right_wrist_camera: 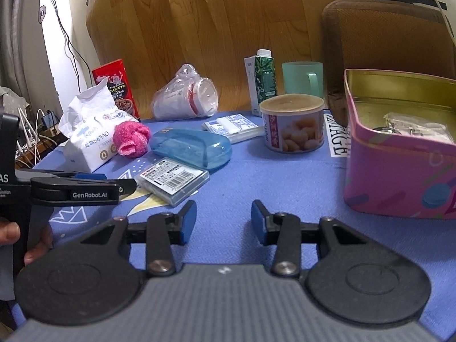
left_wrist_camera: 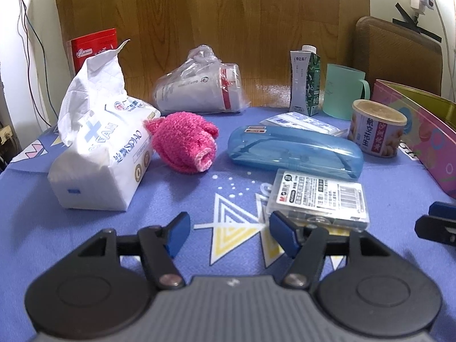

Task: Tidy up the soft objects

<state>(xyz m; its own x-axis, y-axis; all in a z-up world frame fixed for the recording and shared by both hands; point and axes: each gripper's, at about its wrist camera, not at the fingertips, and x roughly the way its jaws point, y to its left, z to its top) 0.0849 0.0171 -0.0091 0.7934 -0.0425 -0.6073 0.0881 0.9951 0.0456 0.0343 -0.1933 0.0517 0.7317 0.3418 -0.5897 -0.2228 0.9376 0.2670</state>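
Observation:
A pink knitted soft item [left_wrist_camera: 183, 142] lies on the blue cloth next to a white tissue pack [left_wrist_camera: 99, 154]; both also show in the right wrist view, the knit [right_wrist_camera: 131, 138] and the pack [right_wrist_camera: 88, 139]. My left gripper [left_wrist_camera: 229, 233] is open and empty, low over the cloth, short of the knit. My right gripper [right_wrist_camera: 223, 221] is open and empty over bare cloth, left of a pink tin box [right_wrist_camera: 399, 154]. The left gripper shows from the side in the right wrist view [right_wrist_camera: 85, 188].
A blue glasses case [left_wrist_camera: 293, 151], a clear plastic card box [left_wrist_camera: 319, 196], a round can [left_wrist_camera: 376, 128], a carton [left_wrist_camera: 305, 82], a green mug [left_wrist_camera: 344, 91], bagged cups [left_wrist_camera: 199, 85] and a red box [left_wrist_camera: 91, 45] crowd the table. The tin [left_wrist_camera: 421, 134] stands at right.

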